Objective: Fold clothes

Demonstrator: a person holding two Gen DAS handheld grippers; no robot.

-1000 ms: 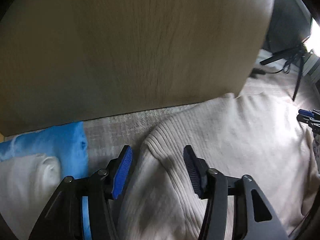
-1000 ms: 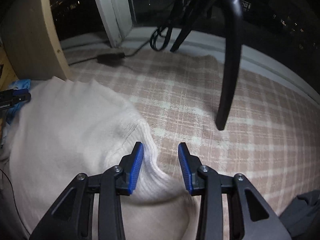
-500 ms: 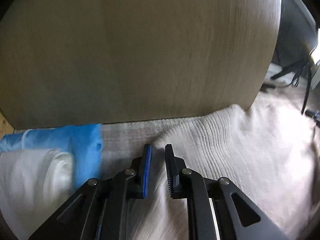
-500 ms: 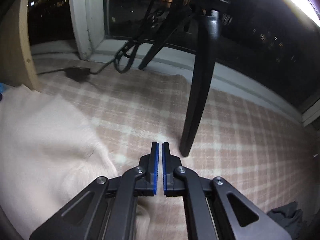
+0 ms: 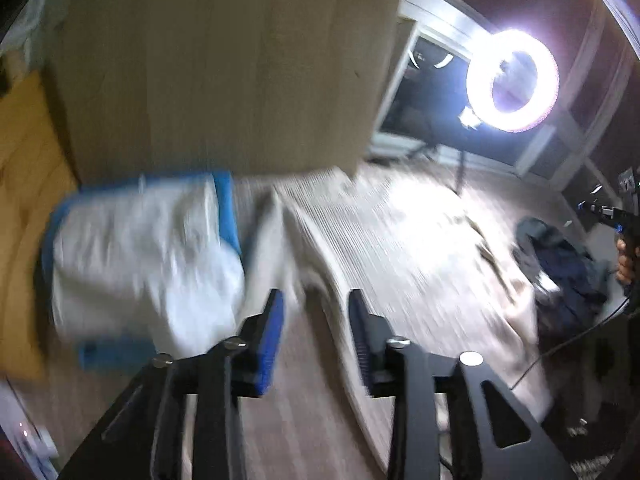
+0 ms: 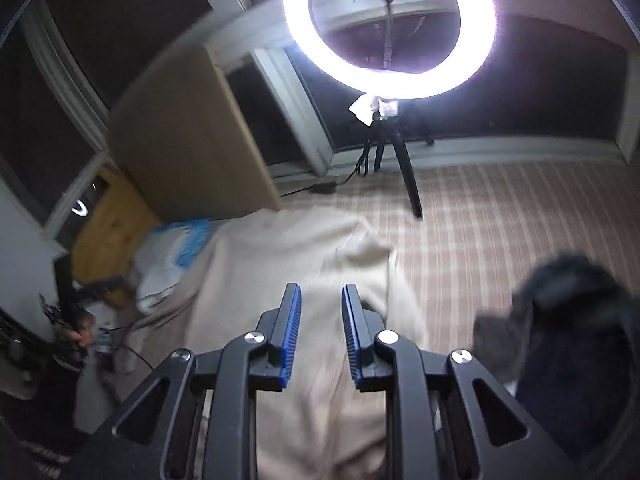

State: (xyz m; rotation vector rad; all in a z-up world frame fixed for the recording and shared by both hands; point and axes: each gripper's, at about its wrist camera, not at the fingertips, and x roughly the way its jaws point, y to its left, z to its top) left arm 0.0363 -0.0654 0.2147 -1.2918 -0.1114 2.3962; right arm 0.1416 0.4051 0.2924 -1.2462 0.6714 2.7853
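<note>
The cream ribbed sweater lies spread on the plaid bed cover. My left gripper hovers high over the sweater's left edge. Its jaws are opening, and the cloth seen through the gap lies below them, not gripped. My right gripper hangs above the sweater on the other side. Its jaws are opening too, with nothing pinched between the blue pads. Both views are motion-blurred. The other hand, holding the right gripper, shows at the left wrist view's right edge.
A folded white and blue pile sits left of the sweater, against a wooden board. A dark garment lies to the right. A ring light on a tripod stands at the window behind.
Both grippers stood open at the sweater's edge, closed half a second ago, and have since risen and pulled back with their jaws parted again. Far more of the room is in view.
</note>
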